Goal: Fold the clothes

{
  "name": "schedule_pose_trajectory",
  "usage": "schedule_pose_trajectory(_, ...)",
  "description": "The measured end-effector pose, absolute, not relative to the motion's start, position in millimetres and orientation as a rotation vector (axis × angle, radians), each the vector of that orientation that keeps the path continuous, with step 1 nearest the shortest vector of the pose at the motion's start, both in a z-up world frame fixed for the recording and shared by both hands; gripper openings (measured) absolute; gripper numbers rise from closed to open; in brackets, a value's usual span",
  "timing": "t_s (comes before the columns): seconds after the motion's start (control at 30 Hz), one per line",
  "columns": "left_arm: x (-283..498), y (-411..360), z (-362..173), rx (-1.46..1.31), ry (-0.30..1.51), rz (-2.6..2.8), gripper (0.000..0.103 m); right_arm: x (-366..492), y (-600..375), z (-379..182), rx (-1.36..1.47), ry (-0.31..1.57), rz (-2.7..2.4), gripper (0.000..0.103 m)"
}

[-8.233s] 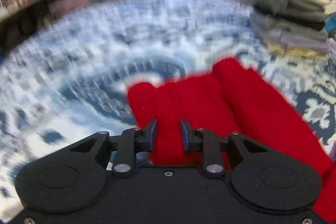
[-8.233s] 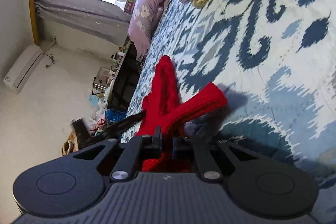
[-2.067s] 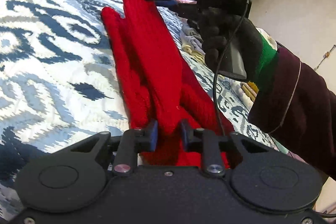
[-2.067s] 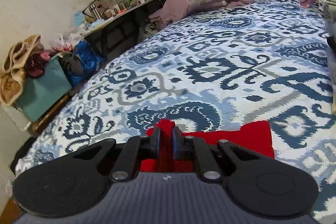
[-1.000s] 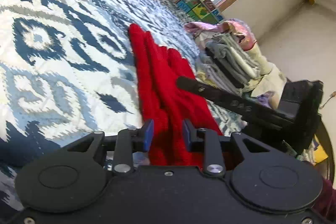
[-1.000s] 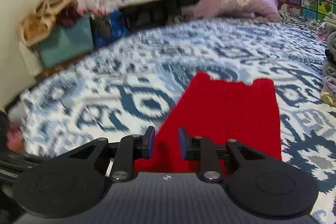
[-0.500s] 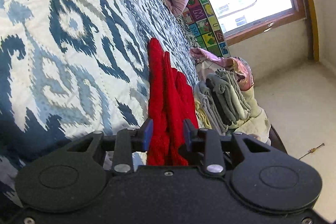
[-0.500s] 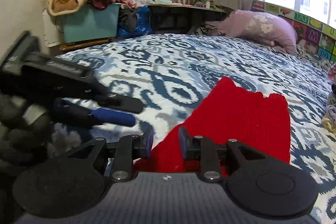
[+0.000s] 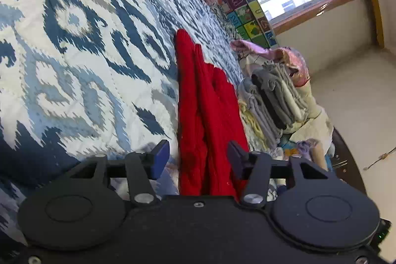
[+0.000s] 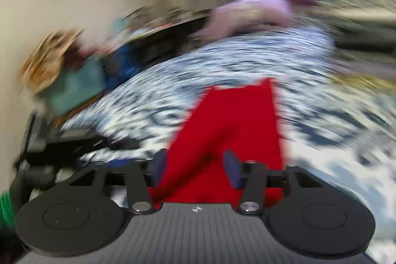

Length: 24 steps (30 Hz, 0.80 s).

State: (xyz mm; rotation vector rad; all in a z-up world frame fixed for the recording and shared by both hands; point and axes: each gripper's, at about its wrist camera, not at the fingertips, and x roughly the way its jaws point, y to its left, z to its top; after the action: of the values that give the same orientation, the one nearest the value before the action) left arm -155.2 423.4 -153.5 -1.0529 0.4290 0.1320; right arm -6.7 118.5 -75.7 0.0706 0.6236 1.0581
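We see the red knitted garment (image 9: pixel 208 110) lying folded into a long strip on the bed's blue-and-white patterned quilt (image 9: pixel 74 46), just left of a stack of folded clothes (image 9: pixel 274 100). Our left tool (image 9: pixel 196 160) has just been opening; its jaws stand apart, the garment's near end between them, released. The right tool (image 10: pixel 194 168), in a blurred view, has likewise just opened over the garment (image 10: pixel 235 120), pads off it.

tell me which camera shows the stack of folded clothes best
The left wrist view: the stack of folded clothes is sharp there, beside the red garment. In the right wrist view motion blur smears it into unreadable streaks at the right edge.
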Motion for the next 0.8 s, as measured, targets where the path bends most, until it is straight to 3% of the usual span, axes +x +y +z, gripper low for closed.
schedule_pose_trajectory(0.07,-153,422,-153,-1.043,0.447,0.133,0.057,18,83,-93,0.23,0.702,0.948,0.073)
schedule_pose_trajectory(0.17,-150,419,-154,-1.05,0.479,0.113,0.062,51,37,-129,0.524,0.853,0.834,0.075)
schedule_pose_trajectory(0.3,-146,408,-158,-1.091,0.547,0.082,0.062,64,26,-165,0.713,0.974,0.849,0.075)
schedule_pose_trajectory(0.7,-149,377,-168,-1.173,0.542,0.131,0.062,65,70,-185,0.817,1.054,0.962,0.075)
schedule_pose_trajectory(0.8,-154,383,-173,-1.257,0.513,0.127,0.061,63,69,-187,0.841,1.055,0.957,0.064)
